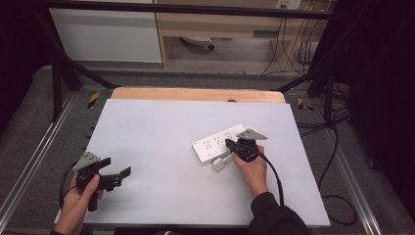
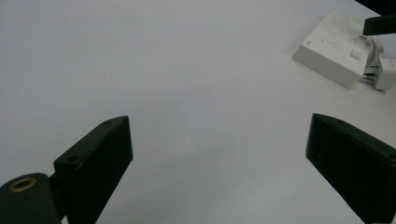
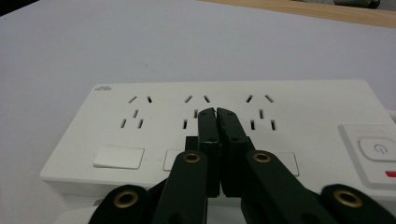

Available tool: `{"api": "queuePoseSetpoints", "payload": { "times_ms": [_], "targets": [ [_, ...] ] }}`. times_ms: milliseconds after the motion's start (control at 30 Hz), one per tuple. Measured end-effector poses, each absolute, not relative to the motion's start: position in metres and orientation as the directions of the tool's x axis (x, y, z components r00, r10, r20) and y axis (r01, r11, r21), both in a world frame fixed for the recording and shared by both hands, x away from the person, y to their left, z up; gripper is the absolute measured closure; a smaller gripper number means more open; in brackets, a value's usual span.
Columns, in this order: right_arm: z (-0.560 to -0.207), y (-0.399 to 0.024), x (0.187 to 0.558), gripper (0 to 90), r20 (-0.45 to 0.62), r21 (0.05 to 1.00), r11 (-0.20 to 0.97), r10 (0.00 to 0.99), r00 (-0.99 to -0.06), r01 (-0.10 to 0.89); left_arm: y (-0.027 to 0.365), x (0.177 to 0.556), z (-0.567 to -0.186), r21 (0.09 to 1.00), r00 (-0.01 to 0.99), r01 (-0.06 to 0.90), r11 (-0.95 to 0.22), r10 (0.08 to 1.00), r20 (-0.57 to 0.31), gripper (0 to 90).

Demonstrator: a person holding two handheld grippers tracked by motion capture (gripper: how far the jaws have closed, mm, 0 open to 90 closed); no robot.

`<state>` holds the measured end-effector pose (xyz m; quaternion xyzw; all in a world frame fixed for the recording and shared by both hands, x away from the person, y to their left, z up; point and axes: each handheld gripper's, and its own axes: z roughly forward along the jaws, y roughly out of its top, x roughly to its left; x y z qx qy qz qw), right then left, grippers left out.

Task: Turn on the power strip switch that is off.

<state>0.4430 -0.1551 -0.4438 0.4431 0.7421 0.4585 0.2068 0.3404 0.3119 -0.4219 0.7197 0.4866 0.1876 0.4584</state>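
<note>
High view: white power strip [image 1: 220,143] lies right of the table's [image 1: 161,132] middle, long axis slanting from near-left to far-right; its near-left end is the closer one. Flat rectangular plastic block, socket face up. White plug or adapter [image 1: 218,164] sits just beside its near edge, small and blurry, hard to make out. Table top is a matte pale sheet over a wooden board showing along the far edge. Right gripper [image 1: 228,143] sits over the strip, right hand [image 1: 252,169] behind it, black cable trailing toward the near edge. Left gripper [image 1: 120,171] is near the near-left corner, held by the left hand [image 1: 80,196], jaws spread wide, holding nothing.

Left gripper view: two black jaws wide apart over bare sheet, nothing between them. Strip's end [image 2: 334,49] at upper right, cut off by the frame; the plug [image 2: 383,72] beside it with metal prongs just visible.

Right gripper view: right gripper [image 3: 216,113] jaws pressed together with nothing between them, tips over the strip's [image 3: 299,102] middle socket group; touching or not, cannot tell. Three socket groups, a button at right, partly cut off. Smooth glossy plastic, small logo unreadable.
</note>
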Motion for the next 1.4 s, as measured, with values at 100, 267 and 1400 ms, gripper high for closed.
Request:
{"api": "queuePoseSetpoints", "payload": {
  "times_ms": [100, 267, 1400],
  "targets": [
    [-0.4465, -0.1554, 0.4420, 90.0, 0.098, 0.863, 0.188, 0.849, -0.519, 0.470, 0.3119, 0.3404, -0.4220, 0.842, 0.456, 0.529, -0.106, 0.873, -0.176, 7.4],
    [-0.4486, -0.1558, 0.4409, 90.0, 0.097, 0.865, 0.184, 0.852, -0.515, 0.468, 0.3117, 0.3404, -0.4221, 0.842, 0.455, 0.530, -0.106, 0.872, -0.177, 7.5],
    [-0.4521, -0.1551, 0.4401, 90.0, 0.106, 0.868, 0.173, 0.850, -0.516, 0.465, 0.3114, 0.3408, -0.4224, 0.840, 0.456, 0.531, -0.111, 0.873, -0.173, 7.7]
  ]
}}
